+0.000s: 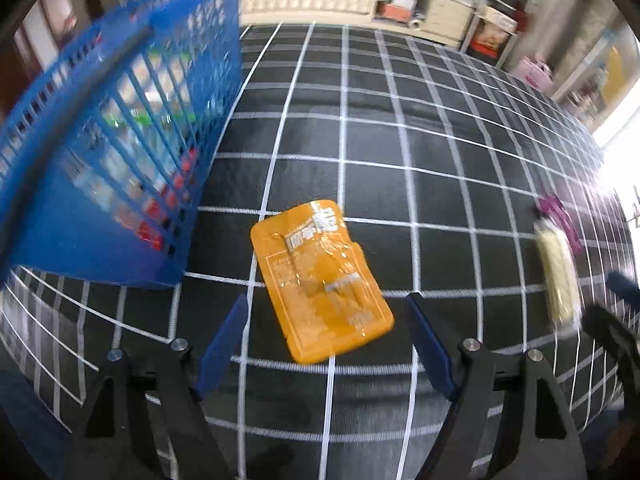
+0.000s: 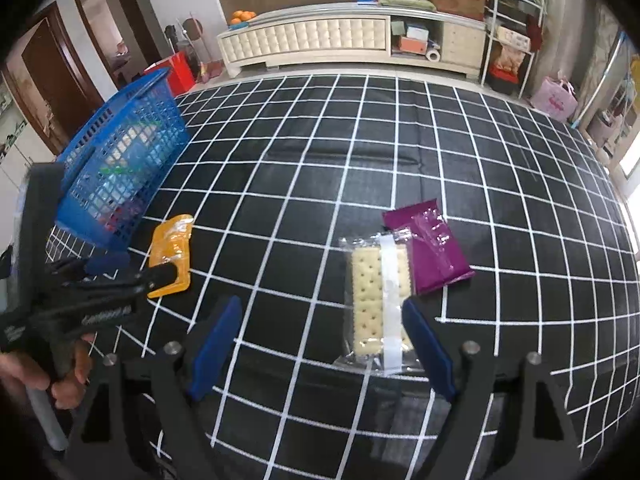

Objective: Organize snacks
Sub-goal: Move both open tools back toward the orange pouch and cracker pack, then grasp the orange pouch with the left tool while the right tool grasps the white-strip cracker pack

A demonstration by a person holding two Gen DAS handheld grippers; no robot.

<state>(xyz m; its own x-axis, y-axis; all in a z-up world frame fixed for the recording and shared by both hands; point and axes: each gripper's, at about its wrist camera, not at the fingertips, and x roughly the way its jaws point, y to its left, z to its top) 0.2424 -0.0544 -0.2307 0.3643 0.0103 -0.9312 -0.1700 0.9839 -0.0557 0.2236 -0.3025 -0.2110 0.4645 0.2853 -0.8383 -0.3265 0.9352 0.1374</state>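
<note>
An orange snack packet lies flat on the black checked cloth, just ahead of my open left gripper; it also shows in the right wrist view. A blue slatted basket holding several snacks stands to its left, also in the right wrist view. A clear cracker pack and a purple packet lie side by side ahead of my open, empty right gripper. The cracker pack and purple packet show blurred at right in the left wrist view.
The black cloth with white grid lines covers the whole table. A cream cabinet and shelves stand beyond the far edge. The left gripper's body and the hand holding it sit at the left of the right wrist view.
</note>
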